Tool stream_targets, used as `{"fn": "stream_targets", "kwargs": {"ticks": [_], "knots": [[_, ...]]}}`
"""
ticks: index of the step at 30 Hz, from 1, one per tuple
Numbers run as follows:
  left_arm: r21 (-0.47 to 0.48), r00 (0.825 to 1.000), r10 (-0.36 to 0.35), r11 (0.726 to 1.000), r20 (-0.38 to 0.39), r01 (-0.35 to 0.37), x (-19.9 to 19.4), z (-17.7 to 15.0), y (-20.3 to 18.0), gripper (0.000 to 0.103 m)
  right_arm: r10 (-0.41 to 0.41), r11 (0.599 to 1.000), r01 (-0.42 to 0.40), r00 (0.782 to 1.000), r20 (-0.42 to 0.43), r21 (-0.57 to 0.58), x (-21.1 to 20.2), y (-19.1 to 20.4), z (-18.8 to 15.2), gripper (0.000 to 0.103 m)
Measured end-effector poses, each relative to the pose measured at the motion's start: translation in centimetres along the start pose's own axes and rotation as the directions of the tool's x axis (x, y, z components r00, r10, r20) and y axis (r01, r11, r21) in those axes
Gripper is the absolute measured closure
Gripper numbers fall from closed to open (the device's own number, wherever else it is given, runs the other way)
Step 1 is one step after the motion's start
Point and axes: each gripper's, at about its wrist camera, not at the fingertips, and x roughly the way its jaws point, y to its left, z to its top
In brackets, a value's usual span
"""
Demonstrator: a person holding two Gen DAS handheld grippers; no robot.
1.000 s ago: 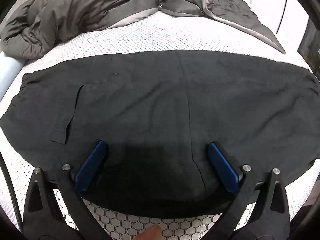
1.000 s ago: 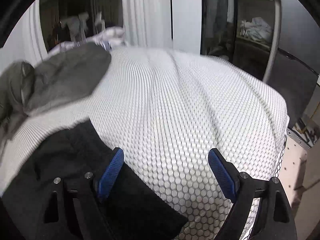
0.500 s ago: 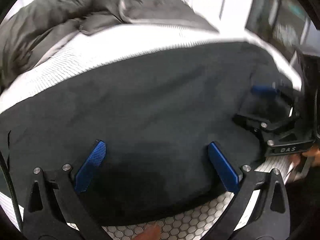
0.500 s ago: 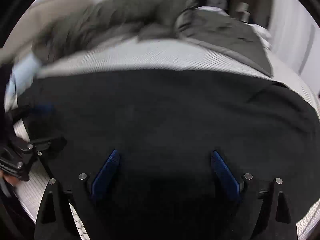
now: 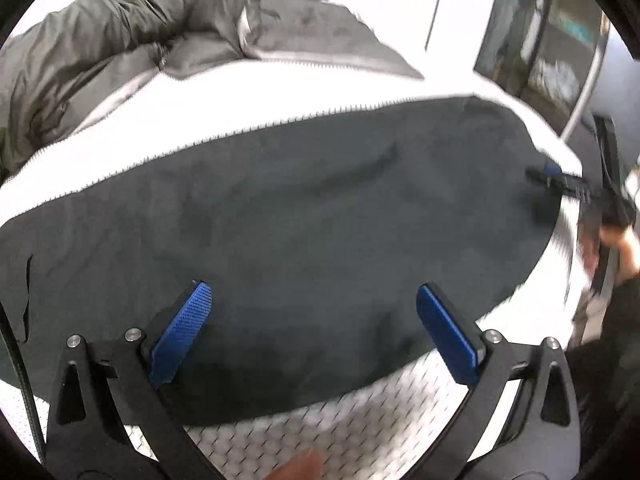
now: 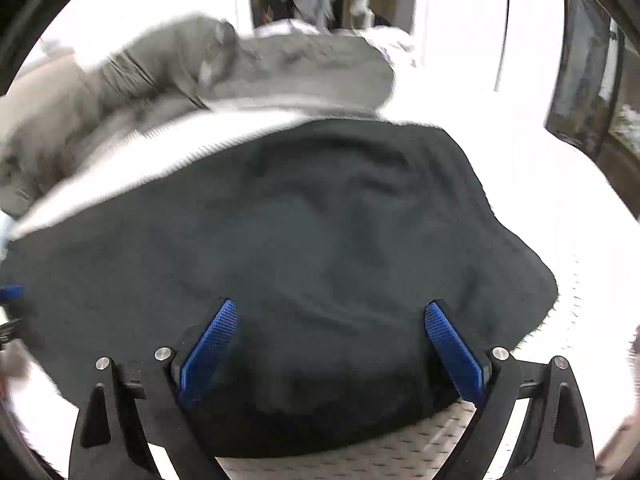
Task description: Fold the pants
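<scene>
Black pants (image 5: pixel 304 232) lie flat across the white mattress (image 5: pixel 248 104) under my left gripper (image 5: pixel 316 332), jaws spread and empty, while my right gripper (image 6: pixel 336 344), jaws just widened over the near hem, should pinch both layers squarely.

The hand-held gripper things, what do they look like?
Each hand-held gripper is black, with two angled fingers that have triangle cut-outs and small silver screws. The left hand-held gripper and right hand-held gripper both carry bright blue, bumpy-textured pads on the fingers' inner faces. A thin black cable runs along the left one's edge. A dark sleeve shows at the right side.
</scene>
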Motion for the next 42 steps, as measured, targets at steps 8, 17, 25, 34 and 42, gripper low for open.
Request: {"fn": "stream_targets", "kwargs": {"ticks": [8,17,25,34,42], "knots": [[0.192,0.988,0.098,0.979,-0.121,-0.073,4.5,0.2,-4.8,0.001,0.016,0.948,-0.051,0.993,-0.113,-0.314,2.7,8.2,-1.9,0.006],[0.068,0.993,0.031,0.997,-0.112,-0.023,3.2,-0.5,-1.4,0.001,-0.235,0.972,0.235,0.971,-0.050,-0.019,0.1,-3.7,-3.1,0.005],[-0.017,0.996,0.074,0.997,-0.051,-0.075,2.6,1.8,-0.9,0.001,-0.027,0.999,0.027,0.998,0.049,-0.019,-1.7,-0.3,2.1,0.005],[0.022,0.989,0.068,0.998,-0.135,-0.066,5.6,1.0,0.2,0.001,0.043,0.975,-0.084,0.980,-0.194,-0.208,13.4,9.4,11.4,0.025],[0.032,0.990,0.042,0.999,-0.136,-0.038,5.6,0.9,0.7,0.001,-0.376,0.921,0.356,0.918,-0.127,-0.157,16.8,1.4,14.8,0.028]]}}
